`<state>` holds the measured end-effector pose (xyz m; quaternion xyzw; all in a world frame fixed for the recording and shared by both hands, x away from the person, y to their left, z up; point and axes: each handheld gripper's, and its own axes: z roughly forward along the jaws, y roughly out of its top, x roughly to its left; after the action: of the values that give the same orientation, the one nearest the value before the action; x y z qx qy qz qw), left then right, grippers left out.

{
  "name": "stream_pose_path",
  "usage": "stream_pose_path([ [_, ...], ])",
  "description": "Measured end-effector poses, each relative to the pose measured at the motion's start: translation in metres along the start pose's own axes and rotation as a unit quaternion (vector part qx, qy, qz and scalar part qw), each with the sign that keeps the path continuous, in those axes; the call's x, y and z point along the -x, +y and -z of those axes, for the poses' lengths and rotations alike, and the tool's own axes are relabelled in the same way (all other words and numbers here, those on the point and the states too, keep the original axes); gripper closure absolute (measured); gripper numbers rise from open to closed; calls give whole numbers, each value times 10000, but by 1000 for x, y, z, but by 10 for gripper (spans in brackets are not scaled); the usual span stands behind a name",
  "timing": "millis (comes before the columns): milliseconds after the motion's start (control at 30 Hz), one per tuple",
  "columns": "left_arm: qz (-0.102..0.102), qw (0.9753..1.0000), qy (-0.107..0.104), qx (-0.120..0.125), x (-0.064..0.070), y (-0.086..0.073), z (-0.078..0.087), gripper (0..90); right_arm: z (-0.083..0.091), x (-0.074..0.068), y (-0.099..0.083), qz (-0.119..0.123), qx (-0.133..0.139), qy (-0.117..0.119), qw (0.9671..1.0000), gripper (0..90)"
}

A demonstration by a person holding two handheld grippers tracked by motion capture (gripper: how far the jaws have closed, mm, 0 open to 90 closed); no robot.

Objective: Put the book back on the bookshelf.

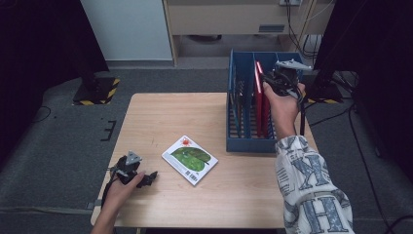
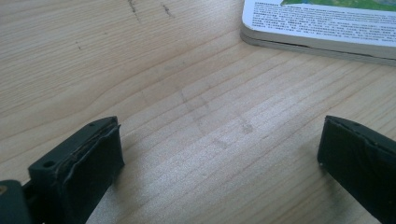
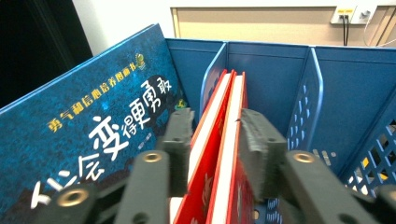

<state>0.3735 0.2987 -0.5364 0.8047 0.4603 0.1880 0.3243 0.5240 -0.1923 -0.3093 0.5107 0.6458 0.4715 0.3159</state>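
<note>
A red book [image 1: 259, 100] stands upright in the middle slot of a blue file rack [image 1: 251, 144] at the table's right side. My right gripper [image 1: 272, 80] is above the rack, shut on the red book's [image 3: 231, 140] top edge, one jaw on each side [image 3: 217, 119]. A picture book with a green leaf cover [image 1: 190, 159] lies flat near the table's middle. My left gripper [image 1: 150, 178] rests low on the table at the front left, open and holding nothing [image 2: 219, 158]. The picture book's corner [image 2: 322, 28] lies just ahead of it.
A blue book with yellow and white lettering [image 3: 93, 135] leans in the rack's left slot, beside the red book. The rack's right slot [image 3: 345, 88] stands open. Bare wood [image 1: 160, 117] spreads across the table's left half. Dark stands and cables surround the table.
</note>
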Motion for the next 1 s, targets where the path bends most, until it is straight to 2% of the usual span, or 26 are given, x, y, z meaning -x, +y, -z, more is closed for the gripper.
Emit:
stream_pose_path([
  [200, -3, 10000, 0, -1, 0, 0, 0, 0, 6, -2, -6, -65, 11, 155, 9999, 499],
  [233, -3, 10000, 0, -1, 0, 0, 0, 0, 6, -2, -6, -65, 11, 155, 9999, 499],
  [267, -2, 10000, 2, -2, 0, 0, 0, 0, 7, -3, -8, -58, -7, 216, 9997, 445],
  [333, -3, 10000, 1, -2, 0, 0, 0, 0, 8, -4, -10, 9, -10, 265, 9996, 385],
  [367, -3, 10000, 1, -2, 0, 0, 0, 0, 8, -4, -10, 9, -10, 265, 9996, 385],
  [400, -2, 10000, 0, -1, 0, 0, 0, 0, 8, -5, -12, 166, -68, 303, 9994, 335],
  [433, -2, 10000, 0, -1, 0, 0, 0, 0, 8, -5, -12, 166, -68, 303, 9994, 335],
  [600, -2, 10000, 1, -2, 0, 0, 0, 0, 12, -5, -21, 260, -103, 401, 9988, 208],
  [767, -2, 10000, 0, -2, 0, 0, 0, 0, 20, -7, -26, 328, -23, 426, 9986, 168],
  [800, -3, 10000, 0, -2, 0, 0, 0, 0, 23, -7, -30, 408, -4, 436, 9982, 161],
  [1000, -4, 10000, 0, -6, 0, 0, 0, 0, 30, -9, -39, 381, -2, 521, 9979, 137],
])
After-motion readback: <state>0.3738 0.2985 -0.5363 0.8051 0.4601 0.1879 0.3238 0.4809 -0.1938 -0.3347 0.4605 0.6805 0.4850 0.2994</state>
